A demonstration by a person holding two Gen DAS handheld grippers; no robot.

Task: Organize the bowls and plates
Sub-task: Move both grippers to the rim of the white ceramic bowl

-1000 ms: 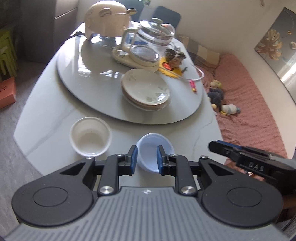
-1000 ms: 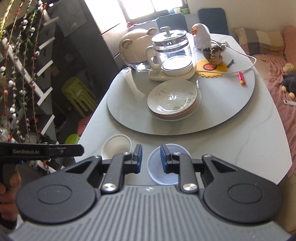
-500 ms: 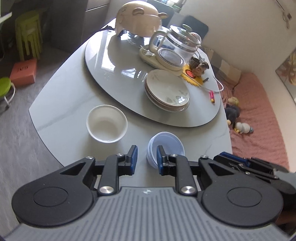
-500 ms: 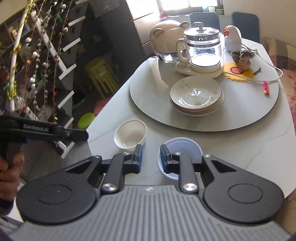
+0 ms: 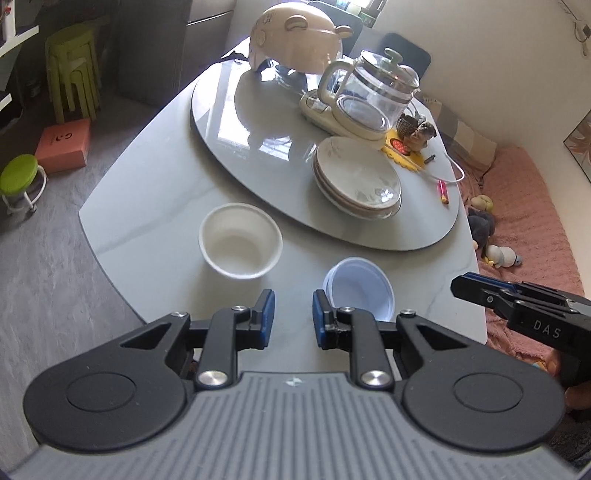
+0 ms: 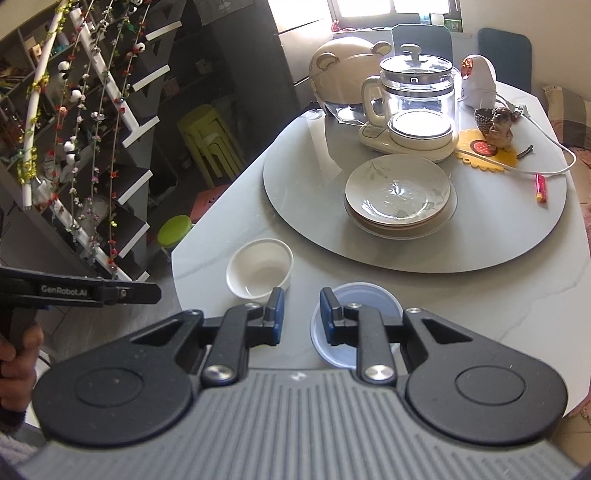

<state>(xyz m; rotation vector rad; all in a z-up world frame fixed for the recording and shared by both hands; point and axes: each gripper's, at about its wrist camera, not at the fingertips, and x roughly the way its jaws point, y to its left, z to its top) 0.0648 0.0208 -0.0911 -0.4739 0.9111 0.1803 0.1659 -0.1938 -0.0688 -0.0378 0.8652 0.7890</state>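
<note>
Blue bowl (image 6: 373, 295) half behind right claw (image 6: 298, 314)

Grey stone-look floor (image 5: 55, 266). Pale marble-top table (image 6: 480, 295) with round grey turntable (image 5: 258, 147). Dark shelving (image 6: 110, 147) with flower garlands at left. Stacked lime-green plastic stools (image 5: 74, 70), orange box (image 5: 62, 144). Pink textured couch (image 5: 524, 229) by white wall (image 5: 498, 74). Bright window (image 6: 388, 9) behind.
</note>
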